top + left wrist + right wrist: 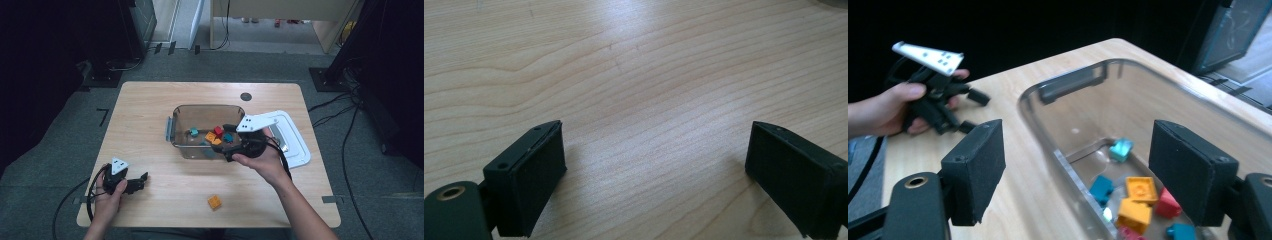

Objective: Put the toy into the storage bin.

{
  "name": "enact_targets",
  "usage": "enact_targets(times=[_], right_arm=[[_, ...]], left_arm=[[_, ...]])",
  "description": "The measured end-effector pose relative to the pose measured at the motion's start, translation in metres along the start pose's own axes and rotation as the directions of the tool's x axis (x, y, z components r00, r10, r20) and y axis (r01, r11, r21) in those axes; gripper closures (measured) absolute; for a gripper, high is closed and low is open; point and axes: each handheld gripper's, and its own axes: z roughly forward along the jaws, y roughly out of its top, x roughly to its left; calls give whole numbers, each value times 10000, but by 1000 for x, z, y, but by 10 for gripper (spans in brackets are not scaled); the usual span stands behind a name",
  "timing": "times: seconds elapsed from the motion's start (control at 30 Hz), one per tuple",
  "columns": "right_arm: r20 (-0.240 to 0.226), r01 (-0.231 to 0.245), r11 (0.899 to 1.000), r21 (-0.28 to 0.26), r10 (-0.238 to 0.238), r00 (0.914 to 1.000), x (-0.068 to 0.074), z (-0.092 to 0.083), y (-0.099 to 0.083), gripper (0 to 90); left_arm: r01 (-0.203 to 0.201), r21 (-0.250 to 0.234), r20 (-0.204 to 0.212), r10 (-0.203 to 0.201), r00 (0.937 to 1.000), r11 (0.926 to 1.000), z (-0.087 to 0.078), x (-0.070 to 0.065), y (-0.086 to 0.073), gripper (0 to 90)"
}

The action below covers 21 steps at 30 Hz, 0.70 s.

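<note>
A clear plastic bin (207, 106) stands mid-table with several small bricks inside: teal (193, 132), orange (210, 136) and red (218, 130). My right gripper (226, 141) hovers at the bin's near right corner. It is open, with nothing between its jaws. In the right gripper view the right gripper (1083, 175) frames the bin's rim (1068, 75), with a teal brick (1121, 149), orange bricks (1142, 189) and a blue brick (1102, 188) below. My left gripper (142, 180) rests low at the table's front left, open and empty. The left gripper (654, 170) faces bare wood (624, 75).
A lone orange brick (214, 201) lies near the table's front edge, between my two arms. The bin's white lid (295, 145) lies flat at the right, just behind my right hand. A dark round grommet (245, 96) sits behind the bin.
</note>
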Motion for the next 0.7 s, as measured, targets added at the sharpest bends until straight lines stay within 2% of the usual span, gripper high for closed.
enact_targets(times=[0.17,0.37,0.7], right_arm=[[-300,231,9997,76,-228,9993,18,-4,-14,253],[-676,288,9996,22,-285,9973,36,-9,-36,271],[-1266,-53,9987,503,117,9919,56,-3,-87,275]], left_arm=[[-23,20,1,23,10000,10000,0,0,0,91],[-22,9,-3,22,10000,10000,0,0,0,91],[-28,13,-1,28,10000,10000,0,0,0,91]])
